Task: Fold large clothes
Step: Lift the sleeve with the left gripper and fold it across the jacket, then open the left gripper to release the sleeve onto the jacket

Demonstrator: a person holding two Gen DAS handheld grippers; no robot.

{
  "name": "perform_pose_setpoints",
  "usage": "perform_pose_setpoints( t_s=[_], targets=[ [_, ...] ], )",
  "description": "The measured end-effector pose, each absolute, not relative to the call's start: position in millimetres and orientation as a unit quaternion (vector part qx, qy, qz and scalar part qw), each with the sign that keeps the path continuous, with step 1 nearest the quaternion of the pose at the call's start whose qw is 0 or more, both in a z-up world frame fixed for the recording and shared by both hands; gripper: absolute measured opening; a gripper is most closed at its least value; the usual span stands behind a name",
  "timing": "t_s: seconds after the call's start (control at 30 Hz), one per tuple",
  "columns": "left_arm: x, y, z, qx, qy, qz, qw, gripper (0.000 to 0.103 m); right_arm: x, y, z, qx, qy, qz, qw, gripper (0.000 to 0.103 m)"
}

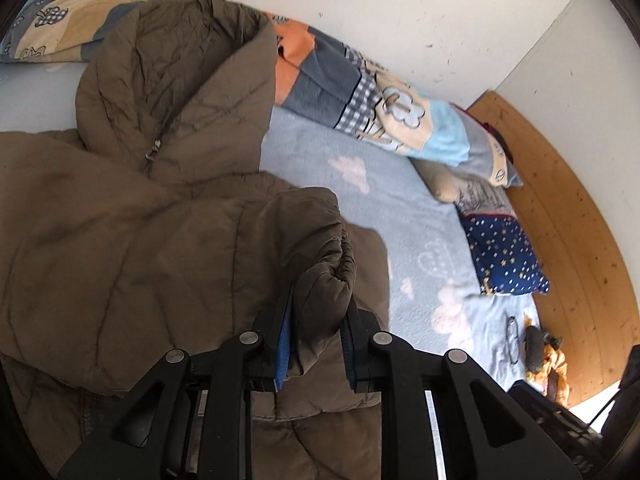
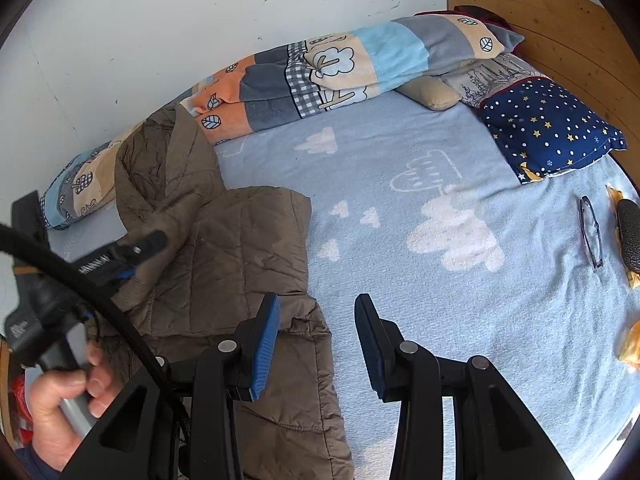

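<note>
Left claw (image 1: 316, 320) is clamped on the jacket's (image 1: 120, 240) sleeve cuff (image 1: 336, 264). Right claw (image 2: 316, 344) hangs apart, empty, above the jacket's edge on the blue blanket (image 2: 400, 220).

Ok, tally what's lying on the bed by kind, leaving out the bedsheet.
Jackets: 1, brown
Rolled blankets: 1, patchwork
Pillows: 3, starry navy, beige, sketch print
Glasses: 1
Total: 6
</note>
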State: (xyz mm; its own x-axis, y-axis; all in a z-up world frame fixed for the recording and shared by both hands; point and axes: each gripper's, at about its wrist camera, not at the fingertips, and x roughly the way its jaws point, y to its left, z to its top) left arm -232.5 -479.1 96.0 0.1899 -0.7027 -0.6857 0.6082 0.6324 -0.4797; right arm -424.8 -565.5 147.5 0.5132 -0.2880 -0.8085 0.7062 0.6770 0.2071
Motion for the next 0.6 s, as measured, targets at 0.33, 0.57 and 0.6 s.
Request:
perform_pose_setpoints(
  t_s=[0.33,0.57,0.6],
  targets=[
    [-244.5,-481.2,78.9,-0.037,0.512,-0.46,0.725,0.065,-418.4,-565.9,146.0,0.278,0.389,-0.293,0.828,0.042],
    [-227.0,-417.9,129.3,-0.048,0.461,-0.471,0.75,0.066,-404.8,-567.4,149.4,0.305,0.369,-0.274,0.834,0.042],
    [-218.4,-404.6,134.6,-0.04,0.454,-0.456,0.765,0.066,-400.2,-565.4,149.2,0.307,0.367,-0.268,0.836,0.042]
  ],
)
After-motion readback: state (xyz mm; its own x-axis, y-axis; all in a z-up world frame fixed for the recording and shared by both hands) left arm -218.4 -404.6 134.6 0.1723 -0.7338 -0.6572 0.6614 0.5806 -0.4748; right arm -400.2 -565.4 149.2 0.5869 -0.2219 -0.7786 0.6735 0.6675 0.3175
